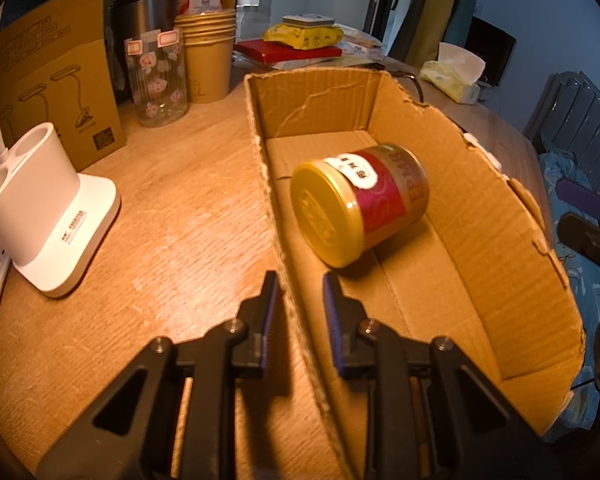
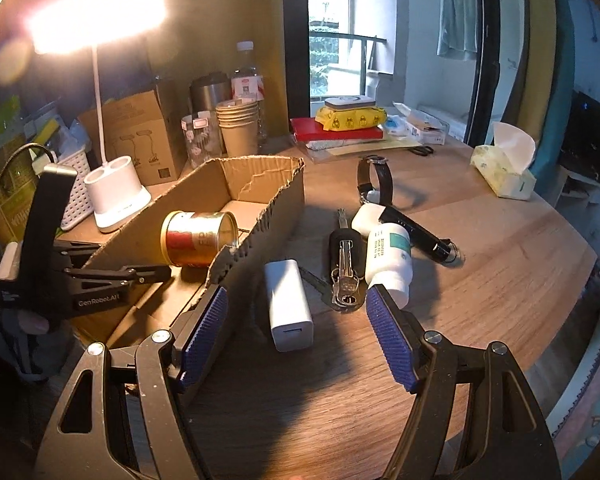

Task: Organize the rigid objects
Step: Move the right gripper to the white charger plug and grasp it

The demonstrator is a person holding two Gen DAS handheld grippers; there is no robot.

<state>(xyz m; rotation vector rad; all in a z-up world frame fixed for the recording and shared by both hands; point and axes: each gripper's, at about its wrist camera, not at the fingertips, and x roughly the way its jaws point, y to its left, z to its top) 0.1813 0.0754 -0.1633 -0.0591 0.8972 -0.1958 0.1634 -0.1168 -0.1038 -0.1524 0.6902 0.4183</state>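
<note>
A gold and red tin (image 1: 360, 200) lies on its side inside an open cardboard box (image 1: 480, 216); it also shows in the right wrist view (image 2: 198, 238), as does the box (image 2: 284, 196). My left gripper (image 1: 300, 284) straddles the box's left wall with a narrow gap between its pads, gripping nothing; it appears in the right wrist view (image 2: 156, 272). My right gripper (image 2: 296, 312) is open above a white power bank (image 2: 288, 304). Keys (image 2: 344, 276), a white pill bottle (image 2: 390, 262), a black flashlight (image 2: 416, 230) and a wristwatch (image 2: 374, 180) lie on the table beyond.
A white lamp base (image 1: 46, 216) stands left of the box, with a floral glass jar (image 1: 158, 80), paper cups (image 1: 210, 56) and a cardboard lamp carton (image 1: 56, 80) behind. A tissue pack (image 2: 504, 168) sits far right. Books and packets (image 2: 340, 124) are stacked at the back.
</note>
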